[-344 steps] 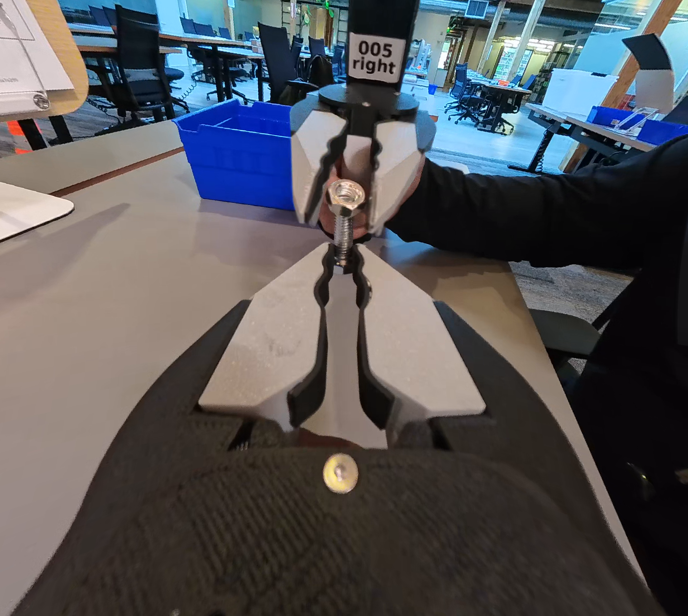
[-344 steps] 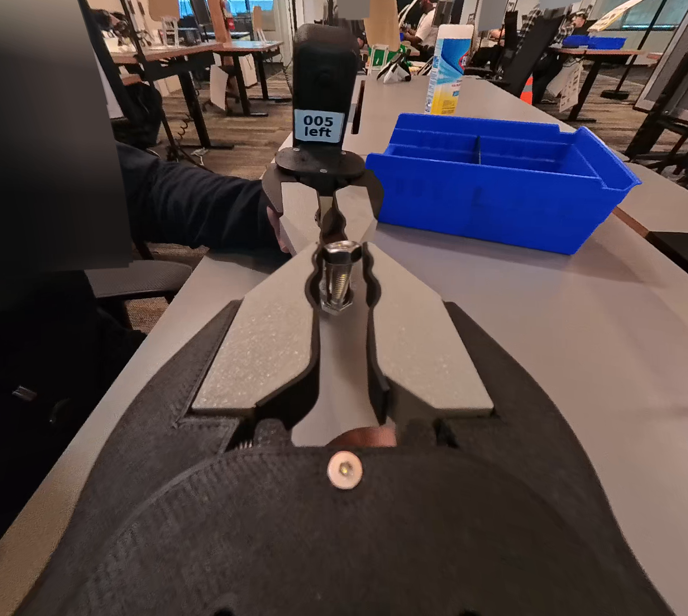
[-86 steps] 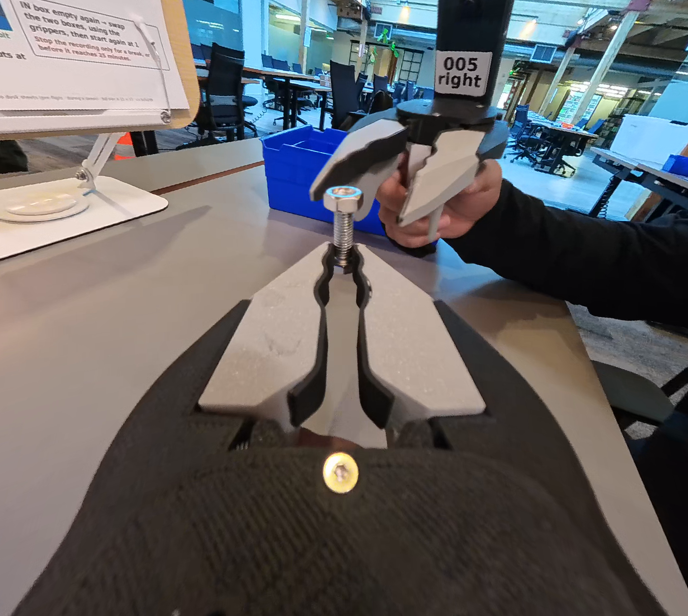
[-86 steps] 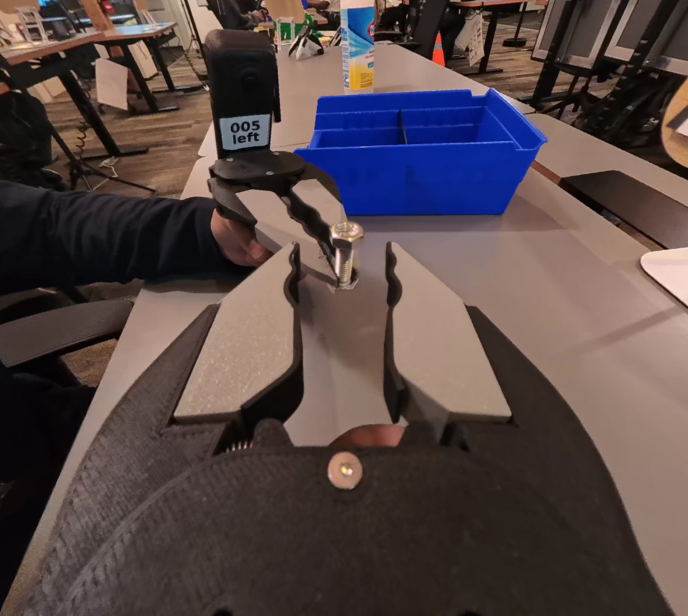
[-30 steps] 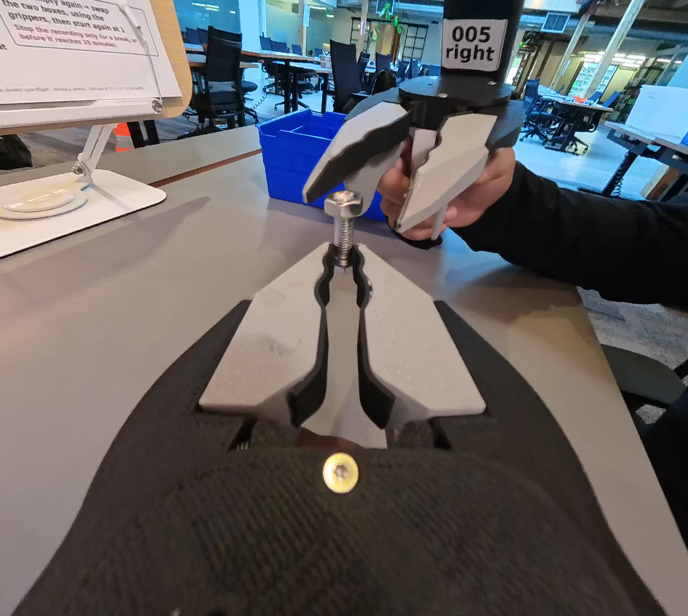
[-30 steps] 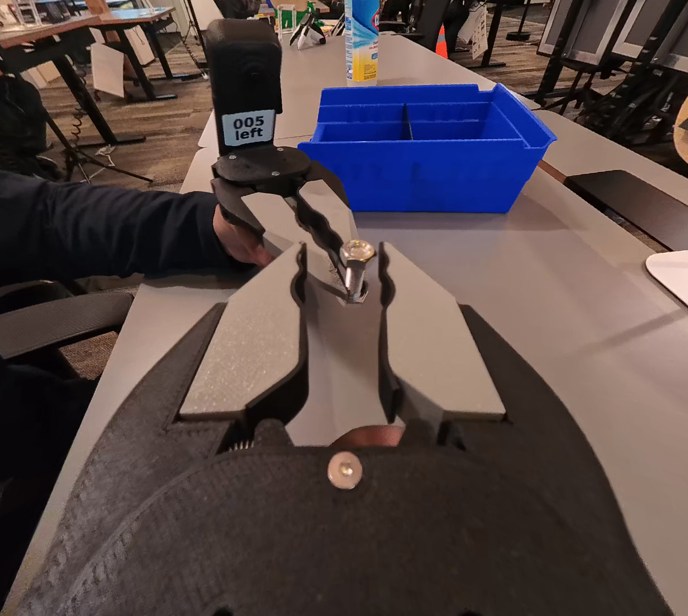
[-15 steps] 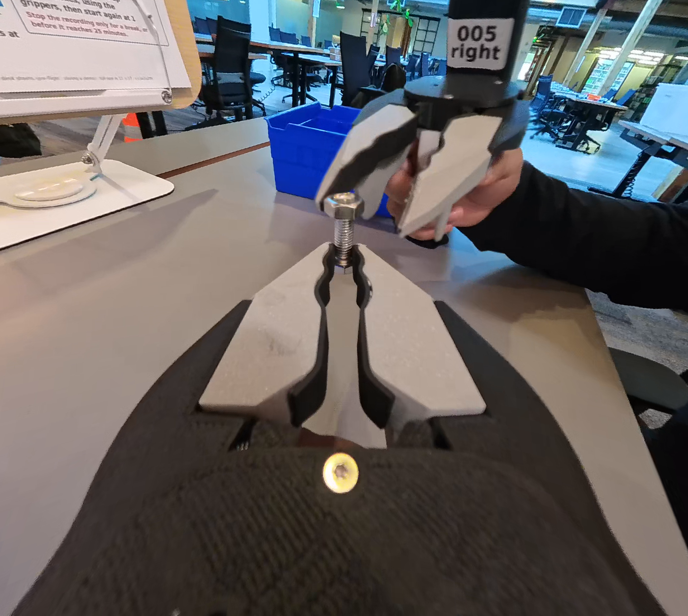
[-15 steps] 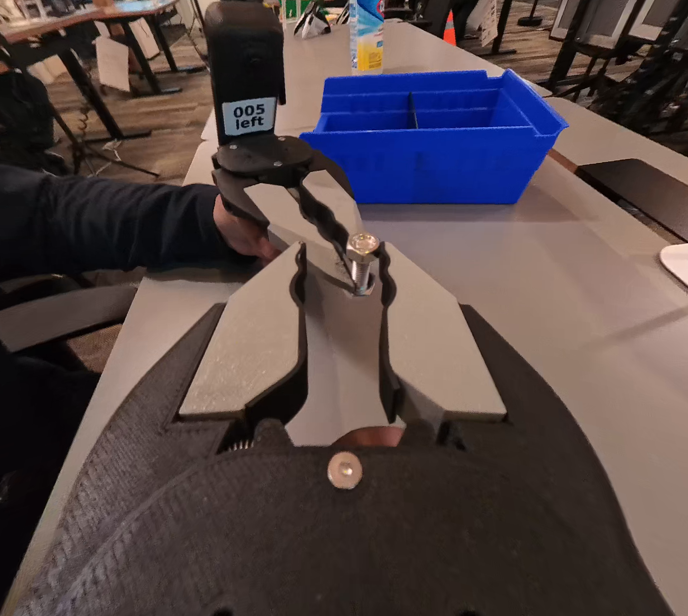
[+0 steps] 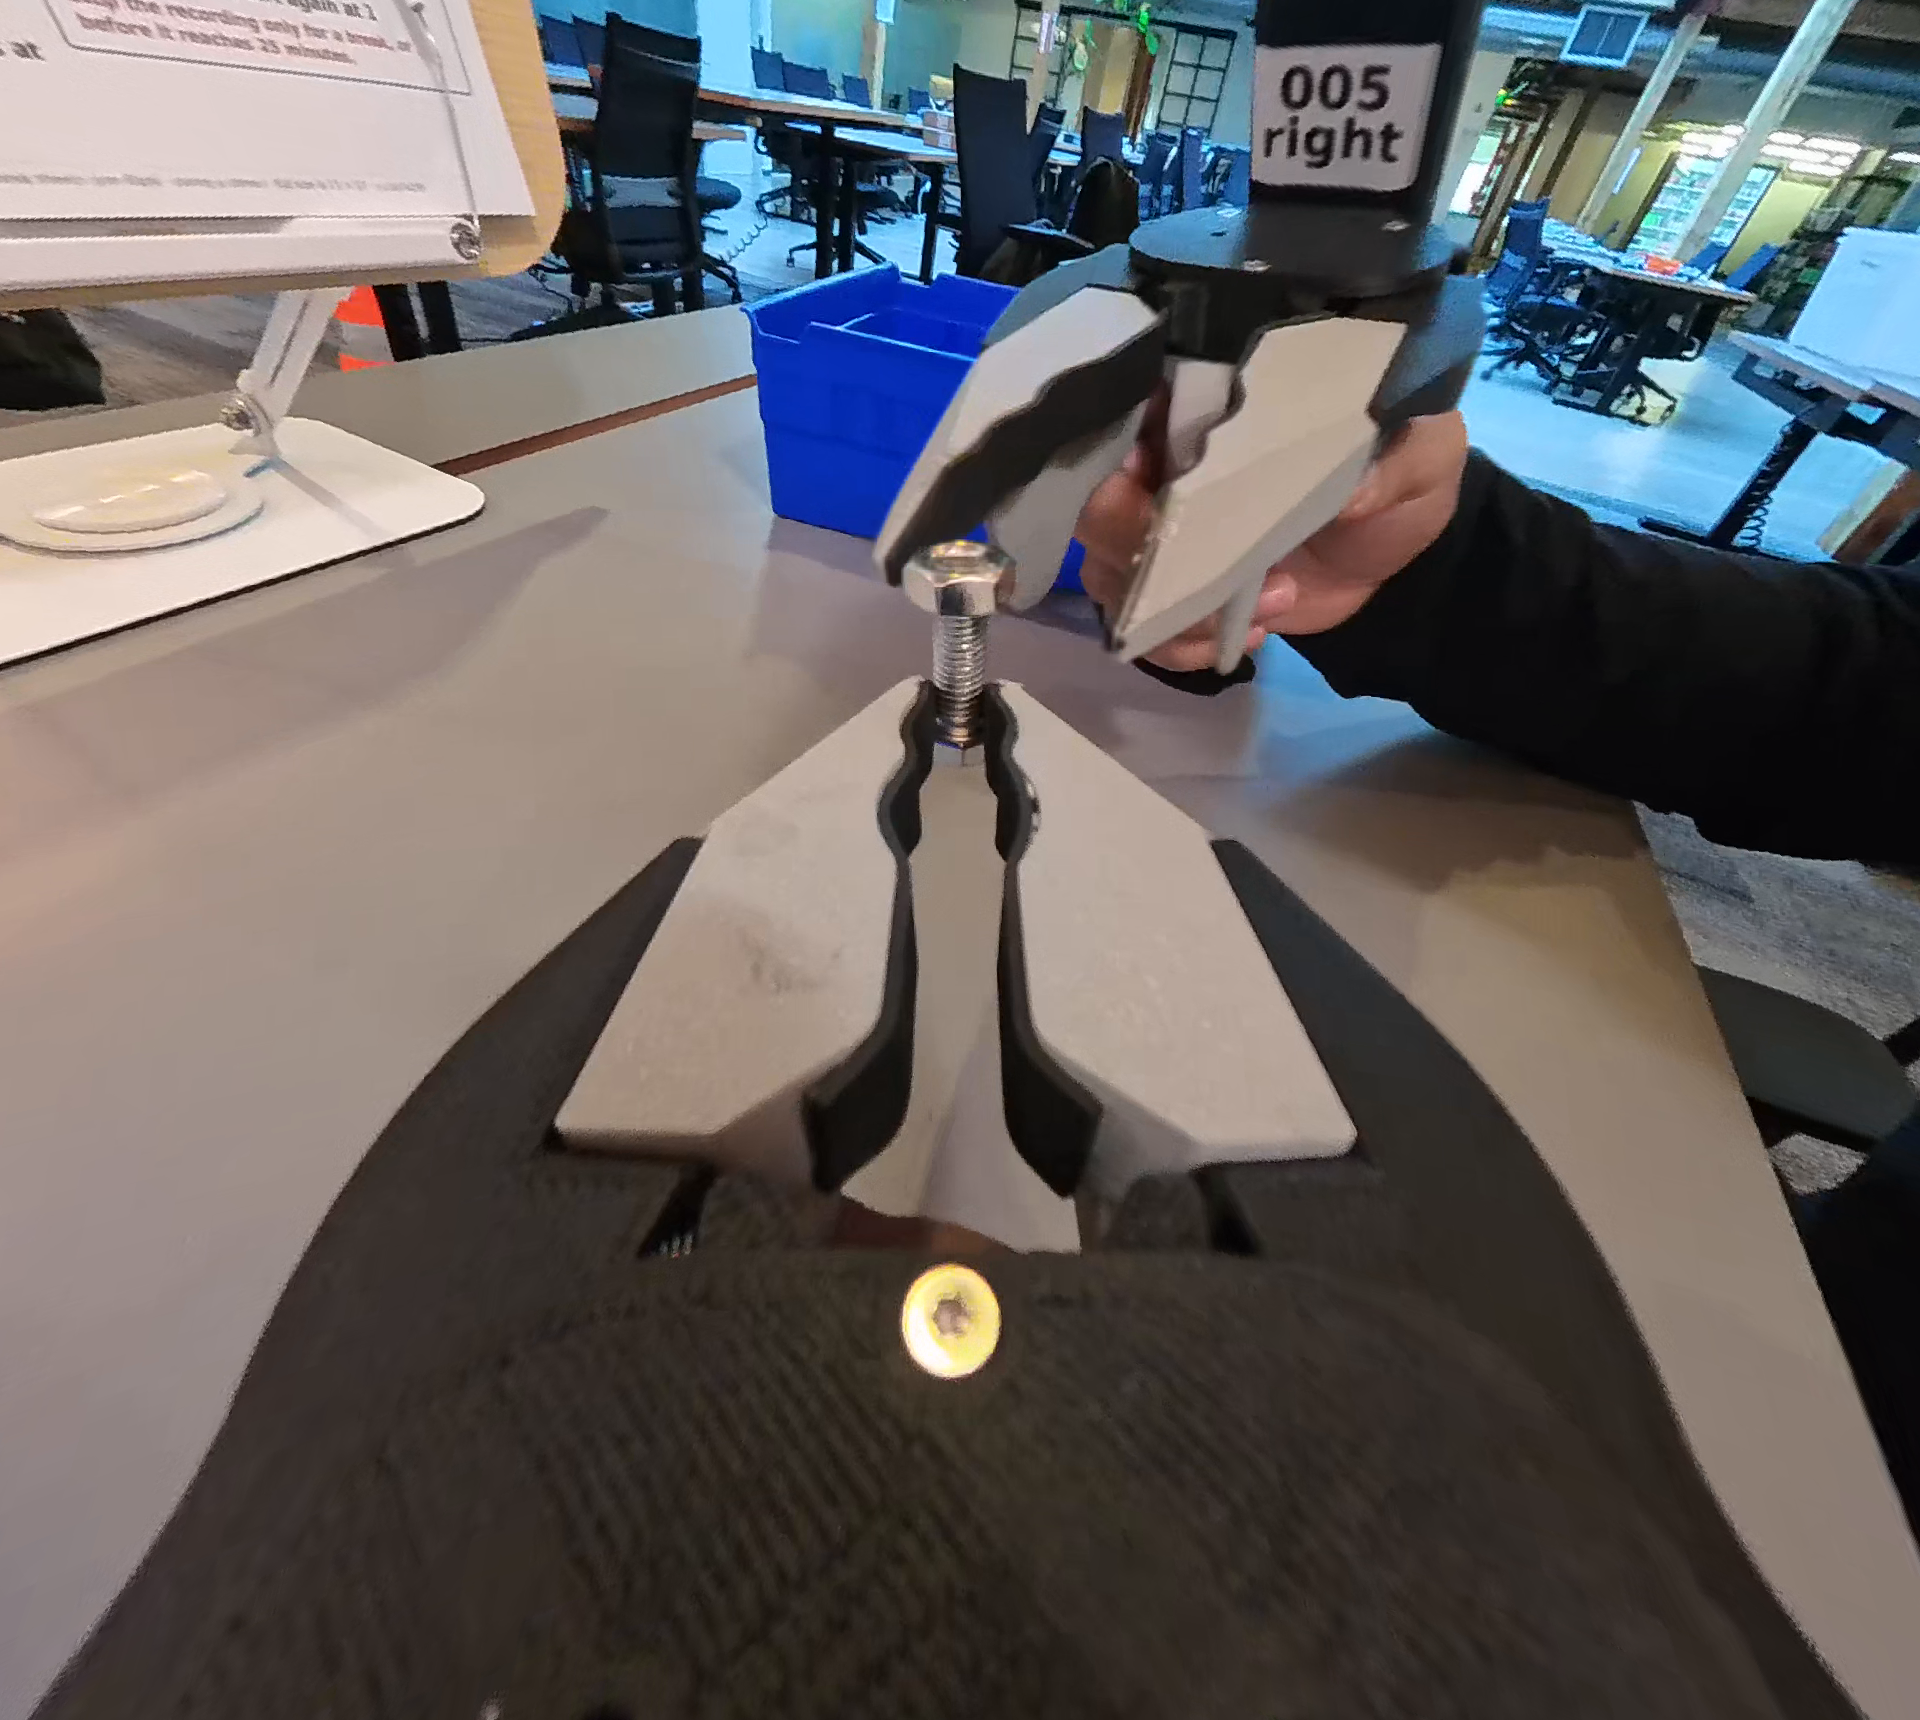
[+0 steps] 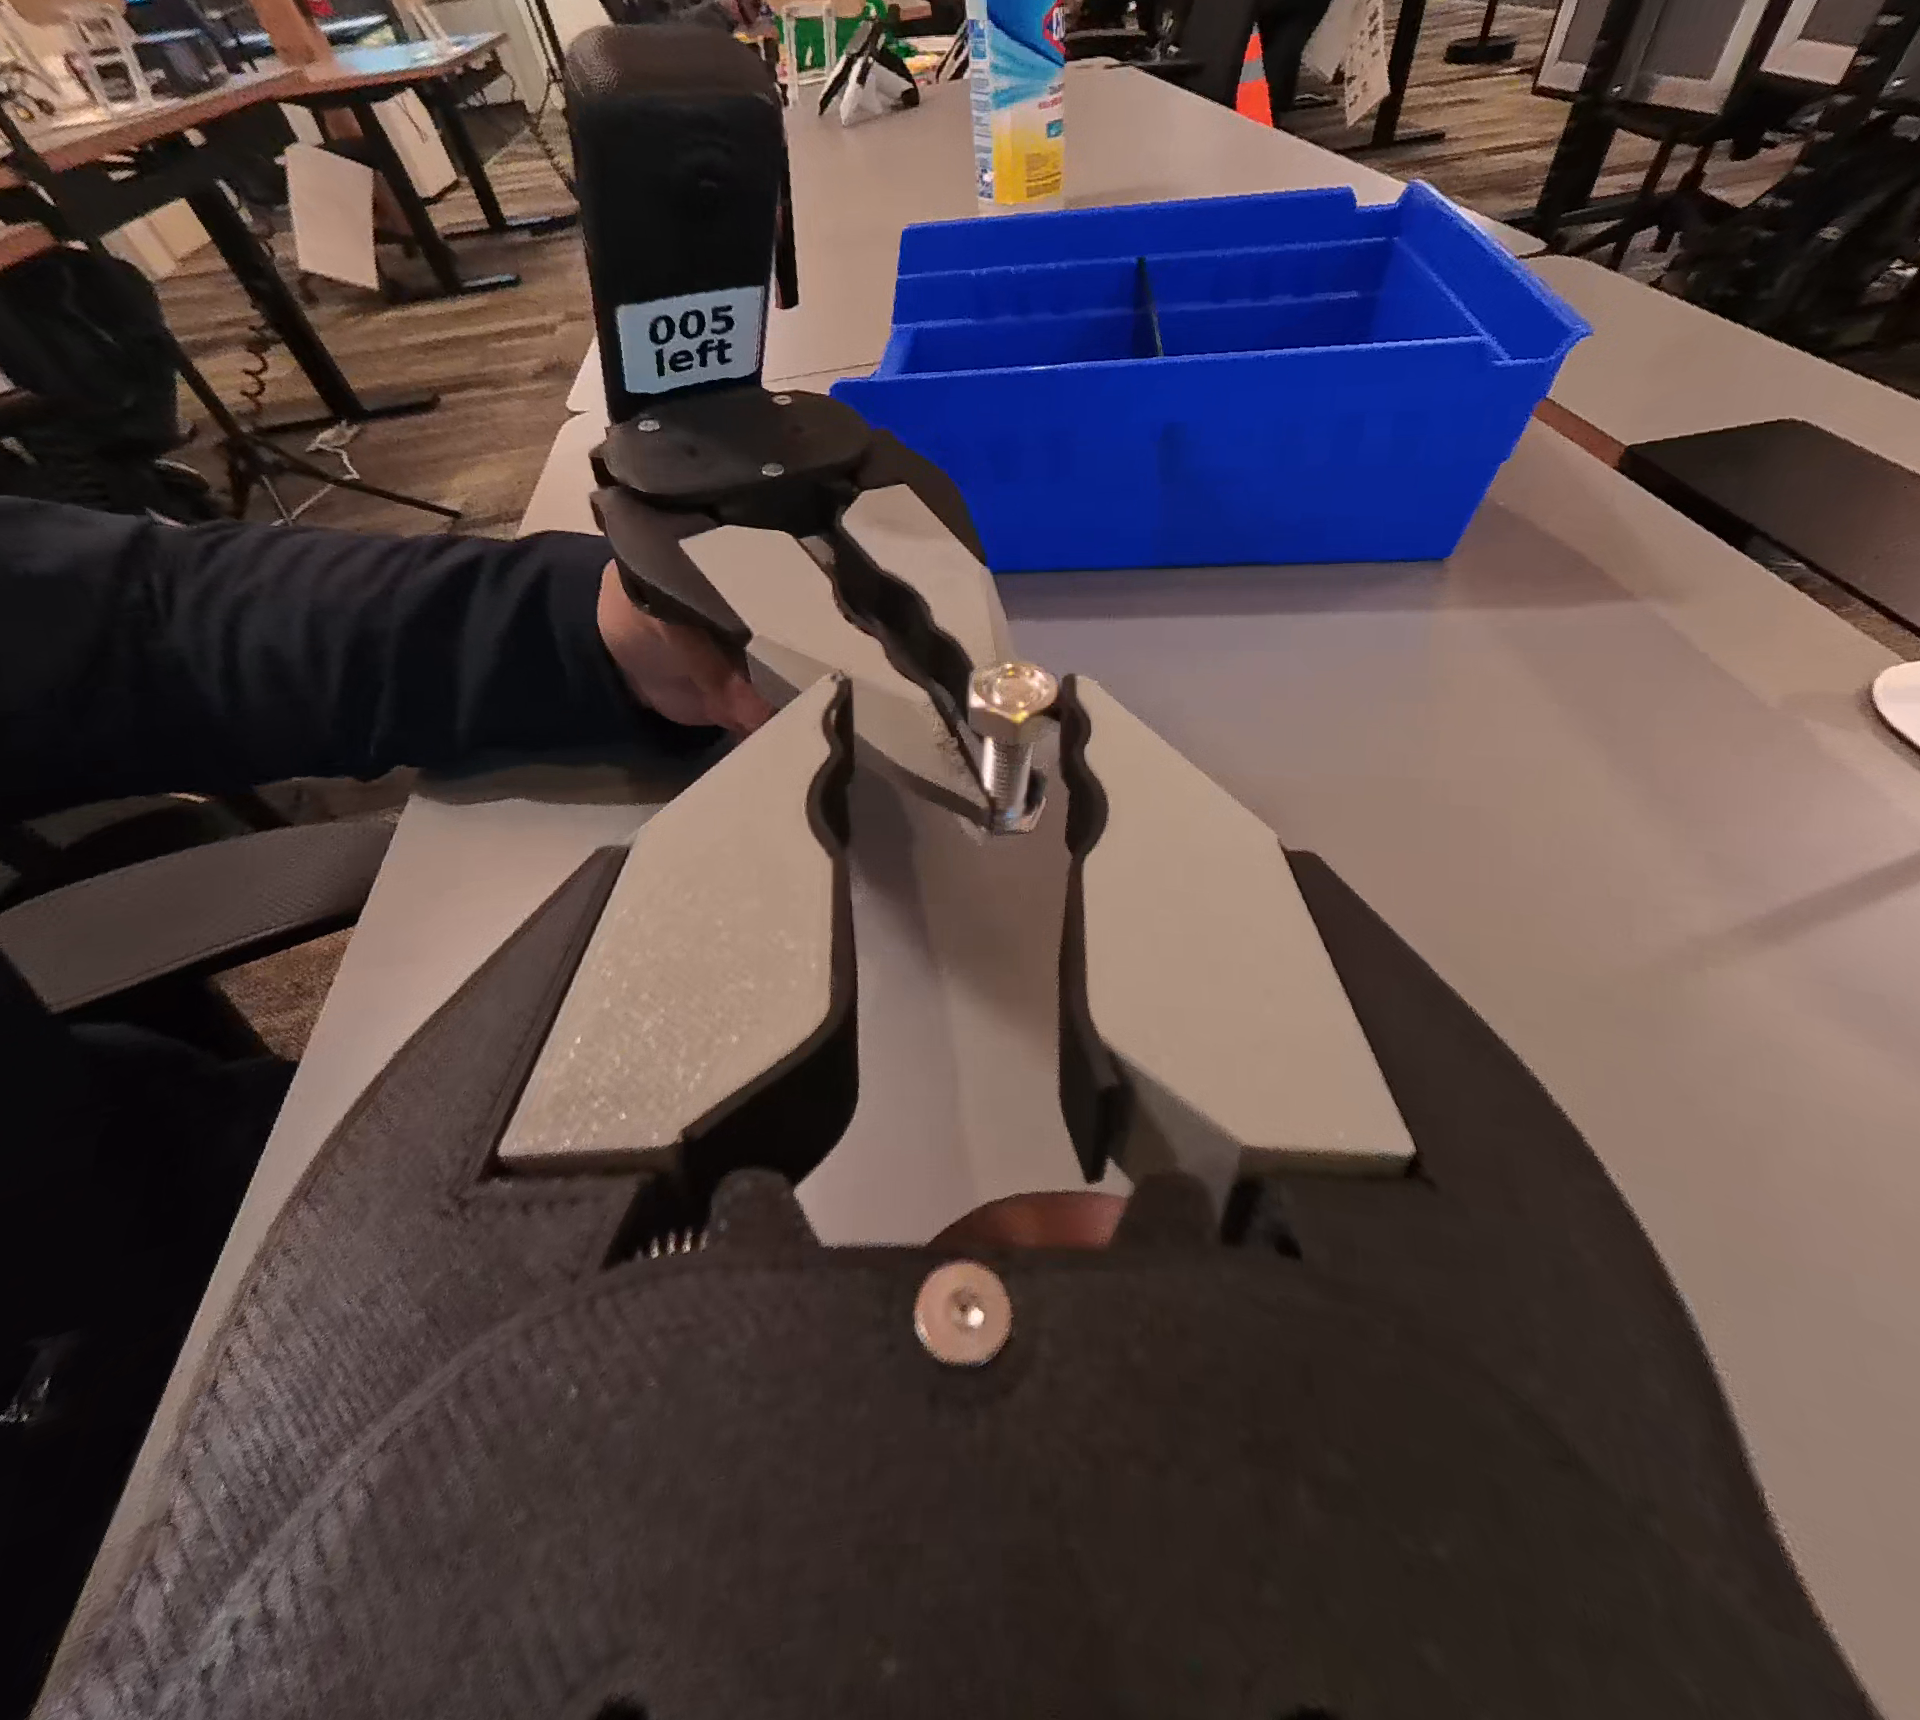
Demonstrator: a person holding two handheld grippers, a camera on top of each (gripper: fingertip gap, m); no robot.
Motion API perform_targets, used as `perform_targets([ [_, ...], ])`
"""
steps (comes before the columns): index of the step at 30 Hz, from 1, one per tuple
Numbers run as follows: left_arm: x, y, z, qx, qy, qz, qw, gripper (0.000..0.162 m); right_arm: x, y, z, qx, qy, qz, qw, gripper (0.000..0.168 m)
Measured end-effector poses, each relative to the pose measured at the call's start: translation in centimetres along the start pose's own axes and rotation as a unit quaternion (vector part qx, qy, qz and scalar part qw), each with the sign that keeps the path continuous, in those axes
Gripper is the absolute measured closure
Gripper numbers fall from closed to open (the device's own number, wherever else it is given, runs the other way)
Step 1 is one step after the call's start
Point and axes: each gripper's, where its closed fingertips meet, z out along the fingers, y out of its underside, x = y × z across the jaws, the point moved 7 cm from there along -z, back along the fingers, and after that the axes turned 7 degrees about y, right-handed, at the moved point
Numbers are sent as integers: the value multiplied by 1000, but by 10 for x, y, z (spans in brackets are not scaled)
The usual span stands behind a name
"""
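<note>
Bolt: silver hex-head steel bolt [image 9: 957, 631] upright, threaded foot pinched in my closed left gripper [image 9: 957, 728] | right gripper [image 10: 954, 740] jaws parted, empty, head at 1 o'clock between them | above grey tabletop [image 10: 1455, 735].

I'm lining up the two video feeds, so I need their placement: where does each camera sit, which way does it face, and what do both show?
Left wrist view: sits on the left gripper, looking along its jaws, shut on the nut at the bolt tip, toward the right gripper and hand.
Right wrist view: sits on the right gripper, jaws open around the bolt head, facing the left gripper and a sleeve.
Shared: bolt, blue bin, grey table.
</note>
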Motion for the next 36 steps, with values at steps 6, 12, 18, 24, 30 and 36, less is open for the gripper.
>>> perform_targets([
  [6,-13,-4,-11,21,-26,-21,999,156,3,-9,-18,34,-26,14,999,156],
  [12,-2,-1,-2,7,0,-9,1000,156,13,0,-5,7,23,25,999,134],
  [18,-1,-1,-1,7,-2,-6,1000,156,5,1,-5,0,-16,25,1000,145],
  [24,-14,-6,-13,33,-25,-34,999,156,13,-9,-18,33,-7,41,999,139],
  [30,0,-2,0,12,5,-22,1000,156,7,2,0,4,-3,34,999,128],
  [36,-14,-5,-12,32,-31,-44,998,156,-7,-4,-16,14,-73,6,997,166],
])
